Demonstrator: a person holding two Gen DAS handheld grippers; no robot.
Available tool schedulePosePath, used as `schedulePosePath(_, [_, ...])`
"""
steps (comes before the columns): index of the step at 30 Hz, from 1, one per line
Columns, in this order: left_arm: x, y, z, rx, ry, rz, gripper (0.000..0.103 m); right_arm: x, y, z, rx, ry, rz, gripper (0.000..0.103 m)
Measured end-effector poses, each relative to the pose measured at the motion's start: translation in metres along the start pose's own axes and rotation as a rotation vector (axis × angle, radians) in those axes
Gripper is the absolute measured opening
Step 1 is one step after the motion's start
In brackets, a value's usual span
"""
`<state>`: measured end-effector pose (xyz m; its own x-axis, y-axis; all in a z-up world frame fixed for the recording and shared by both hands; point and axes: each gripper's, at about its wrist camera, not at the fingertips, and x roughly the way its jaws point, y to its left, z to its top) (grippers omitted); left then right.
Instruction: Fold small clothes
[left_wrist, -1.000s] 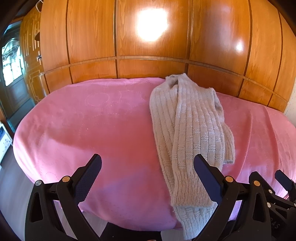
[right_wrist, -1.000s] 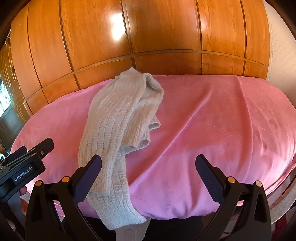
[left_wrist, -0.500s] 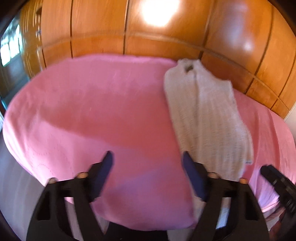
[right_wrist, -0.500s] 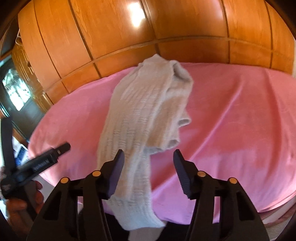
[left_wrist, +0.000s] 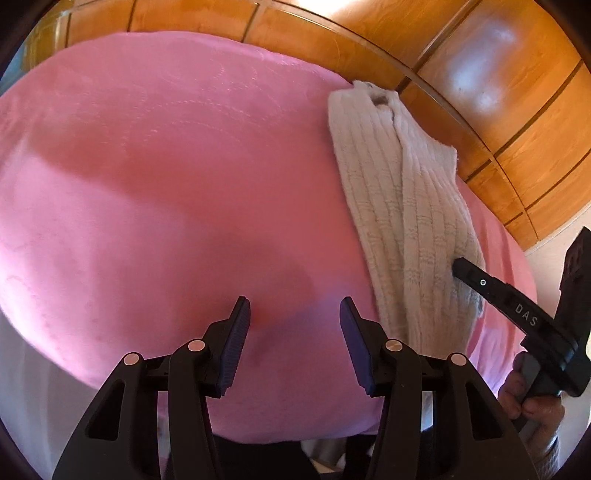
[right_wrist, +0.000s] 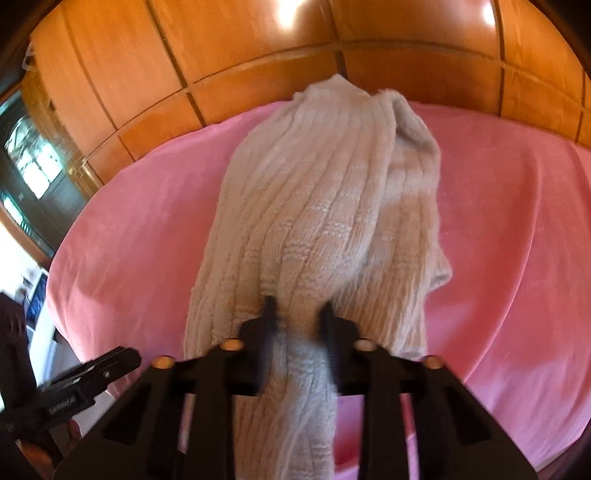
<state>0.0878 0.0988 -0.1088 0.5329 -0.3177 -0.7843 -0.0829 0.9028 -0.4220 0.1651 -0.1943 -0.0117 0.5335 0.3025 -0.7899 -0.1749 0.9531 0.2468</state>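
Observation:
A cream ribbed knit garment lies lengthwise on a pink blanket, its near end hanging over the front edge. My right gripper has its jaws closing on a bunched fold of the knit near that end, and the pads press into it. In the left wrist view its finger digs into the knit's right side. My left gripper hovers low over bare blanket left of the garment. Its jaws are half apart and closing, with only blanket between them.
Glossy wooden wardrobe panels rise right behind the bed. The blanket spreads wide to both sides of the garment. A hand grips the right tool's handle. A dark doorway with glass is at far left.
Both grippers have come forward and down toward the bed. The right jaws went from wide open to pinching the garment's near end. The left jaws have narrowed over bare blanket.

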Motion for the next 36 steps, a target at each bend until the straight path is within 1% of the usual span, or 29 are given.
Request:
schedulePosePath(1, [0.003,-0.004,0.001,0.003,0.012,-0.016,0.050,-0.005,-0.002,0.001,-0.007,-0.010,-0.001,0.012])
schedulePosePath(4, [0.011,-0.015,0.005,0.027,0.028,-0.076,0.050,-0.035,-0.015,0.007,-0.014,-0.066,0.009,0.011])
schedulePosePath(5, [0.014,-0.021,0.005,0.035,0.037,-0.099,0.050,-0.048,-0.021,0.011,-0.035,-0.100,-0.015,0.010])
schedulePosePath(7, [0.023,-0.030,0.006,0.037,0.060,-0.142,0.050,-0.067,-0.031,0.017,-0.075,-0.157,-0.093,0.010])
schedulePosePath(8, [0.030,-0.037,0.005,0.043,0.082,-0.159,0.050,-0.076,-0.041,0.022,-0.102,-0.193,-0.170,0.010])
schedulePosePath(9, [0.034,-0.041,0.004,0.049,0.093,-0.163,0.050,-0.082,-0.051,0.026,-0.114,-0.215,-0.229,0.010])
schedulePosePath(10, [0.037,-0.045,0.004,0.058,0.099,-0.167,0.050,-0.088,-0.071,0.036,-0.104,-0.234,-0.304,0.010])
schedulePosePath(11, [0.040,-0.052,0.002,0.084,0.100,-0.167,0.050,-0.092,-0.084,0.041,-0.091,-0.242,-0.344,0.010])
schedulePosePath(12, [0.042,-0.059,0.001,0.113,0.098,-0.158,0.050,-0.094,-0.100,0.048,-0.081,-0.251,-0.403,0.010])
schedulePosePath(13, [0.044,-0.064,0.001,0.134,0.094,-0.147,0.049,-0.093,-0.122,0.058,-0.072,-0.258,-0.482,0.010])
schedulePosePath(14, [0.047,-0.069,0.000,0.157,0.087,-0.126,0.044,-0.091,-0.136,0.064,-0.059,-0.257,-0.522,0.010])
schedulePosePath(15, [0.049,-0.073,0.000,0.174,0.086,-0.115,0.019,-0.088,-0.158,0.075,-0.030,-0.250,-0.573,0.010])
schedulePosePath(16, [0.051,-0.072,0.001,0.180,0.103,-0.122,0.005,-0.086,-0.171,0.081,-0.010,-0.246,-0.600,0.010])
schedulePosePath(18, [0.051,-0.071,0.006,0.178,0.110,-0.137,0.004,-0.076,-0.208,0.101,0.048,-0.226,-0.659,0.010])
schedulePosePath(20, [0.039,-0.070,0.016,0.208,0.084,-0.132,0.004,-0.064,-0.234,0.117,0.080,-0.202,-0.705,0.010])
schedulePosePath(22, [0.023,-0.062,0.035,0.226,0.026,-0.091,0.004,-0.053,-0.251,0.130,0.091,-0.183,-0.738,0.010])
schedulePosePath(23, [0.011,-0.051,0.052,0.223,-0.019,-0.044,0.004,-0.044,-0.260,0.137,0.095,-0.165,-0.759,0.010])
schedulePosePath(25, [-0.008,-0.029,0.084,0.211,-0.102,0.070,0.004,-0.029,-0.274,0.147,0.098,-0.135,-0.791,0.010])
schedulePosePath(26, [-0.020,-0.010,0.110,0.191,-0.158,0.157,0.004,-0.024,-0.277,0.150,0.102,-0.124,-0.795,0.010])
schedulePosePath(28, [-0.040,0.021,0.157,0.125,-0.245,0.272,0.004,-0.014,-0.285,0.156,0.106,-0.099,-0.788,0.010])
schedulePosePath(29, [-0.052,0.039,0.186,0.064,-0.301,0.347,0.004,-0.012,-0.285,0.158,0.103,-0.092,-0.786,0.010])
schedulePosePath(30, [-0.062,0.052,0.210,0.019,-0.343,0.386,0.005,-0.009,-0.286,0.159,0.101,-0.087,-0.780,0.012])
schedulePosePath(31, [-0.069,0.060,0.228,-0.016,-0.371,0.419,0.006,-0.007,-0.284,0.159,0.101,-0.085,-0.775,0.015])
schedulePosePath(32, [-0.073,0.058,0.240,-0.045,-0.394,0.453,0.009,-0.006,-0.284,0.161,0.103,-0.090,-0.766,0.028])
schedulePosePath(33, [-0.075,0.058,0.247,-0.062,-0.410,0.470,0.025,-0.009,-0.280,0.159,0.108,-0.101,-0.748,0.048])
schedulePosePath(34, [-0.075,0.054,0.250,-0.065,-0.417,0.456,0.047,-0.013,-0.276,0.155,0.115,-0.118,-0.720,0.052])
schedulePosePath(35, [-0.072,0.047,0.247,-0.061,-0.426,0.430,0.053,-0.019,-0.266,0.149,0.124,-0.132,-0.666,0.051])
schedulePosePath(36, [-0.067,0.041,0.242,-0.051,-0.423,0.392,0.054,-0.022,-0.254,0.143,0.133,-0.129,-0.587,0.051])
